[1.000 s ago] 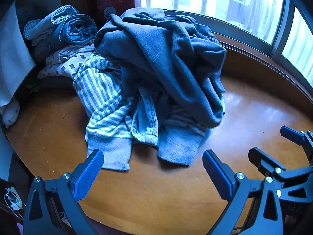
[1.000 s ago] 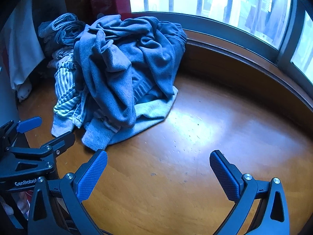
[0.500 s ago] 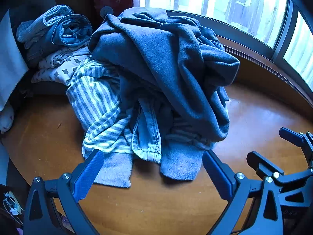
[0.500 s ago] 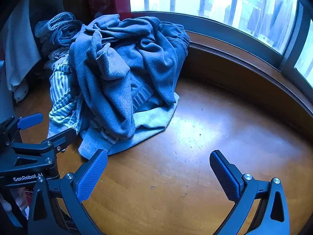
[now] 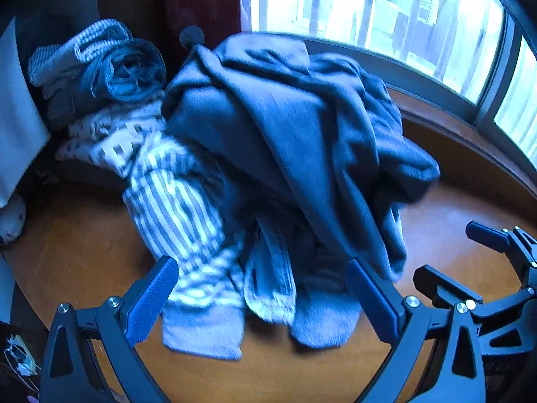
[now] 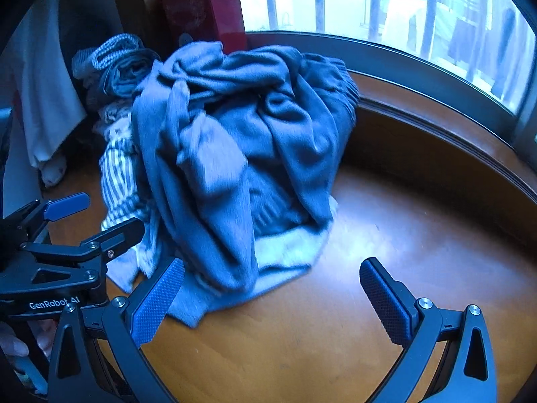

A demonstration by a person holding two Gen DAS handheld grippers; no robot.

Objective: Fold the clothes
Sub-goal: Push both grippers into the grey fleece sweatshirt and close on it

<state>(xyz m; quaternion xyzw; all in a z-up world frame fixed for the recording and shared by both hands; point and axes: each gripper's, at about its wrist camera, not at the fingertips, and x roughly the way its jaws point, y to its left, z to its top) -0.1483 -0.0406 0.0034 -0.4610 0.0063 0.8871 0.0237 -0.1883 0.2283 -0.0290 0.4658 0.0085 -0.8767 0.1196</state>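
A heap of unfolded clothes lies on the wooden floor. A dark blue-grey sweatshirt point(image 5: 302, 127) is on top, over a blue-and-white striped garment point(image 5: 178, 208); both also show in the right wrist view, the sweatshirt point(image 6: 235, 141) above the striped garment point(image 6: 117, 181). My left gripper point(image 5: 265, 295) is open, its fingers either side of the heap's near hem. My right gripper point(image 6: 272, 295) is open and empty, its left finger at the heap's front edge. Each gripper shows in the other's view, the right one point(image 5: 470, 262) and the left one point(image 6: 87, 218).
A stack of rolled and folded clothes point(image 5: 100, 77) stands at the back left against the wall. A dark red box point(image 6: 204, 10) stands by the curved window point(image 6: 402, 10). A raised wooden sill point(image 6: 436, 127) runs along the right. Bare floor point(image 6: 402, 228) lies to the right of the heap.
Both grippers have moved forward toward the heap, which now looks larger and reaches between the left gripper's fingers. Both stay open.
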